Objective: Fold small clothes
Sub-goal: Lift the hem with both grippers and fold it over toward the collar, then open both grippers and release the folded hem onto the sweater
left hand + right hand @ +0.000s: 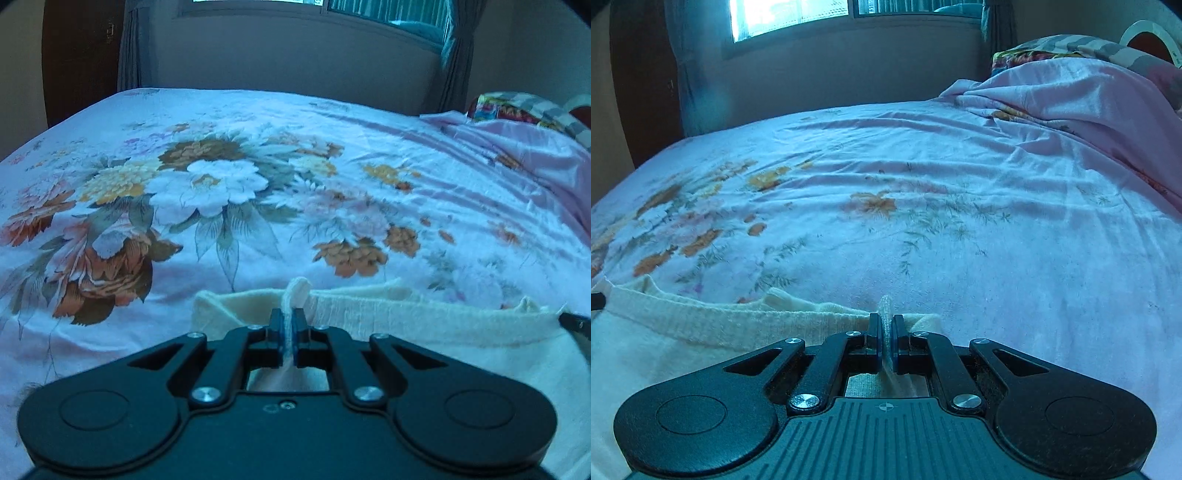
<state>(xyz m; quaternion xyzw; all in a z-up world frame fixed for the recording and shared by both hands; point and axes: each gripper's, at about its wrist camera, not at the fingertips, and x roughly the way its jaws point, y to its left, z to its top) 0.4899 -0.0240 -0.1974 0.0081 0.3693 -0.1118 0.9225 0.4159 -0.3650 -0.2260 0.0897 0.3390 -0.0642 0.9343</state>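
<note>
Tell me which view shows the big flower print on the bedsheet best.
The left wrist view. The large flower print fills the middle of the bedsheet there, with petals and leaves clear. The right wrist view catches only scattered orange blossoms near the left edge, small and blurred, over mostly plain sheet.

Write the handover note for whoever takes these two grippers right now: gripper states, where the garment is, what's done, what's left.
Left gripper: shut on the top edge of the cream knitted garment.
Right gripper: shut on the same edge, further along it.
Garment: edge stretched between both grippers, over the floral pink bedsheet.
Done: both grips taken.
Left: no fold visible yet; probably lay it down and fold.
</note>
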